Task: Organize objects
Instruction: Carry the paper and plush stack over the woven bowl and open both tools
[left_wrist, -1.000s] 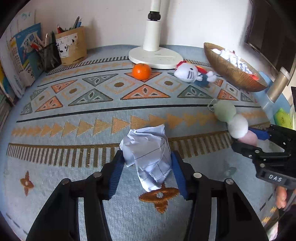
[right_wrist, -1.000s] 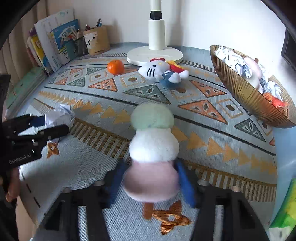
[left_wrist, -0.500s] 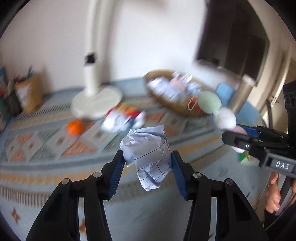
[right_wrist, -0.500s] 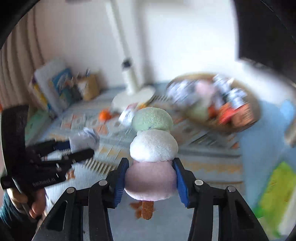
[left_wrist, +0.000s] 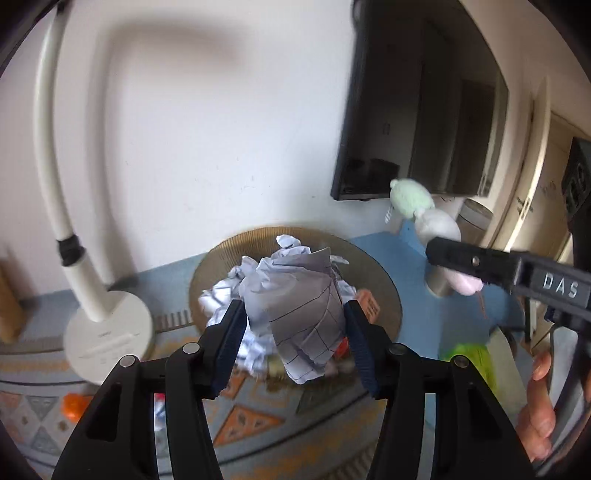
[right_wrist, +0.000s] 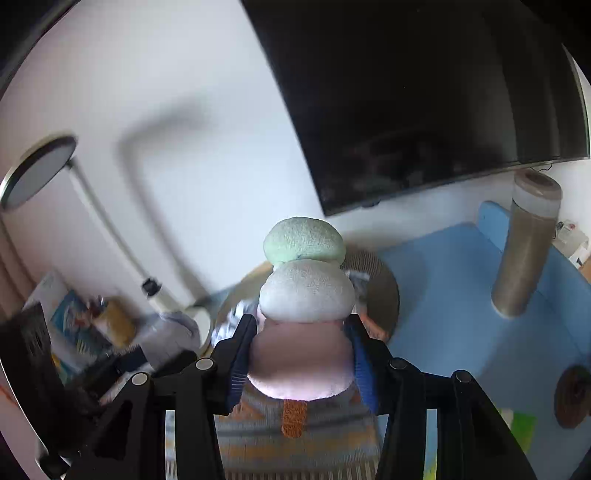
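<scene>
**Two items carried toward the bowl**

My left hand-held gripper (left_wrist: 295, 343) clamps a crumpled paper ball (left_wrist: 295, 314), its jaws having just eased slightly; it hangs over the woven bowl (left_wrist: 384, 291), already holding paper wads. My right hand-held gripper (right_wrist: 301, 354) is closed on a three-ball plush skewer (right_wrist: 304, 306), near the bowl. Both await release; an orange (left_wrist: 74, 406) remains on the counter (left_wrist: 258, 439). A second ago both items were low, at the patterned mat.
</scene>
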